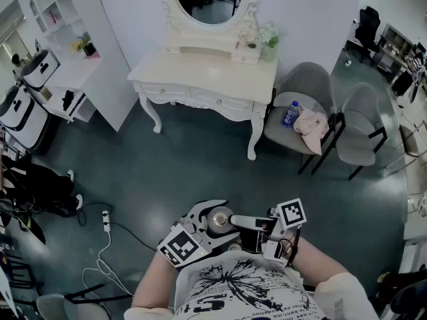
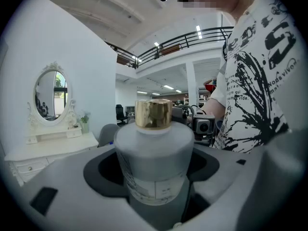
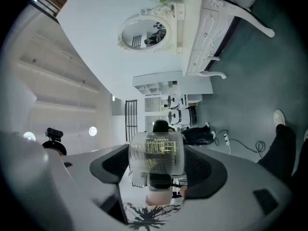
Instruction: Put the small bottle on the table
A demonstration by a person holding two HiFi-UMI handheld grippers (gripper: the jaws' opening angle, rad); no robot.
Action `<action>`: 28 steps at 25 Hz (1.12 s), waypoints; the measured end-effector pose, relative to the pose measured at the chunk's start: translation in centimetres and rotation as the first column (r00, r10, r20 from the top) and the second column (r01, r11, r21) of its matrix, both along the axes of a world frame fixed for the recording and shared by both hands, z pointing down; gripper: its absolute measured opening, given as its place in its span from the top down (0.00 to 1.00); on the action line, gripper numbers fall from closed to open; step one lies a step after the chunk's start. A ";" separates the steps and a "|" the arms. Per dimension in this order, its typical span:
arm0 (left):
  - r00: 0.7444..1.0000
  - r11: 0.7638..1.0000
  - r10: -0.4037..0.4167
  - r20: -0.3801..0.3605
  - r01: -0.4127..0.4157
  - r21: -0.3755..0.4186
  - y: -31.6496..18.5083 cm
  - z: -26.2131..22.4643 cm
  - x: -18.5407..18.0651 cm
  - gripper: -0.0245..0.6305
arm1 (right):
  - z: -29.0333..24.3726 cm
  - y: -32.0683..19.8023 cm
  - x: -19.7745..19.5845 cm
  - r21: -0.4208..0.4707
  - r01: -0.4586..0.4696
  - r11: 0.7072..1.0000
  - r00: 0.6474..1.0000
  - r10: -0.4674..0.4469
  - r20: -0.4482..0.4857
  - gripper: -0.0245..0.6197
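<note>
A frosted bottle [image 2: 154, 153] with a gold cap [image 1: 219, 219] stands upright between the jaws of my left gripper [image 2: 154, 179], which is shut on its body. My right gripper [image 3: 157, 182] is shut on a small clear bottle [image 3: 156, 155] with gold print and a dark cap. In the head view both grippers, left [image 1: 212, 227] and right [image 1: 259, 232], are held close to the person's chest and face each other. The clear bottle is hard to make out there. The white dressing table [image 1: 207, 72] with an oval mirror stands well ahead, across the dark floor.
Two grey chairs [image 1: 357, 122] stand right of the table. One seat holds a blue water bottle [image 1: 290, 114] and a pink cloth [image 1: 311, 127]. White shelving [image 1: 73, 79] and bags [image 1: 23, 109] are at the left. A power strip [image 1: 105, 220] and cables lie on the floor.
</note>
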State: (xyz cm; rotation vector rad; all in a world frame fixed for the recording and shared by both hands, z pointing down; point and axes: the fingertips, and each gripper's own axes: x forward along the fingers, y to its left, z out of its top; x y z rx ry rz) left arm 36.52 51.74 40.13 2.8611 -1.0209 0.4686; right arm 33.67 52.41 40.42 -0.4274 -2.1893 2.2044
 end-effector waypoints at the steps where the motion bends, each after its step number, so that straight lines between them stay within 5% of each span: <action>1: 1.000 1.000 0.000 -0.001 0.000 -0.003 0.0 0.0 -0.1 0.43 | 0.0 0.0 -0.1 0.000 0.000 1.000 1.000 0.000 -0.001 0.40; 16: 1.000 1.000 0.020 -0.014 -0.020 -0.024 -1.8 1.0 -3.1 0.43 | 0.8 -1.8 -3.2 -0.012 -0.018 1.000 1.000 0.018 -0.022 0.40; 28: 0.998 0.998 0.067 -0.012 -0.068 -0.010 -10.3 1.1 -14.2 0.43 | 1.0 -10.4 -14.2 0.019 -0.080 0.997 0.996 0.081 -0.038 0.40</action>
